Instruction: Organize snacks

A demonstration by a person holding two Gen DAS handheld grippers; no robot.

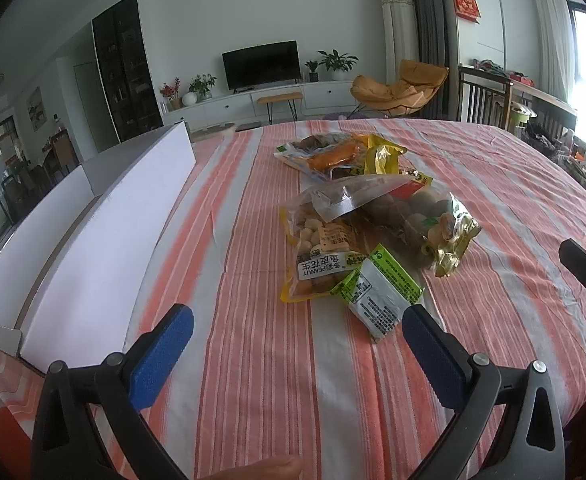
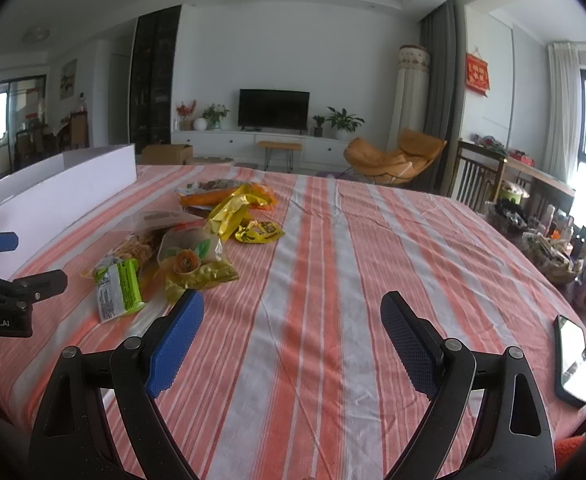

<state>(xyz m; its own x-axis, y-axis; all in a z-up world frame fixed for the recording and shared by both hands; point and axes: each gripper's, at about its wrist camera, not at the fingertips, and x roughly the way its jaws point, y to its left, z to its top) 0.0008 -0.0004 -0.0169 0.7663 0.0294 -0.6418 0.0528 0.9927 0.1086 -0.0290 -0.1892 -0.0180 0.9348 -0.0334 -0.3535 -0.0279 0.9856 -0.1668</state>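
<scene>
Both tongs are spread wide and carry nothing: the left gripper (image 1: 297, 344) hangs low over the striped tablecloth (image 1: 253, 360), the right gripper (image 2: 293, 340) likewise over bare cloth. The snacks sit in a loose heap at about 12 o'clock from the left gripper, and at 10 o'clock from the right; nearest is a green-and-white packet (image 1: 379, 294), overlapping the peanut bag (image 1: 317, 256) and lying beside a gold-foil bag (image 1: 437, 228). The white box (image 1: 105, 220) stands at 10 o'clock, well apart from the heap; its inside is mostly hidden, so I cannot tell whether it already holds anything. Because the packs overlap, a pinch could catch two or drag the heap. Slick foil may slip. A phone (image 2: 572, 364) lies at 3 o'clock near the edge, where a right-hand swing could knock it.
</scene>
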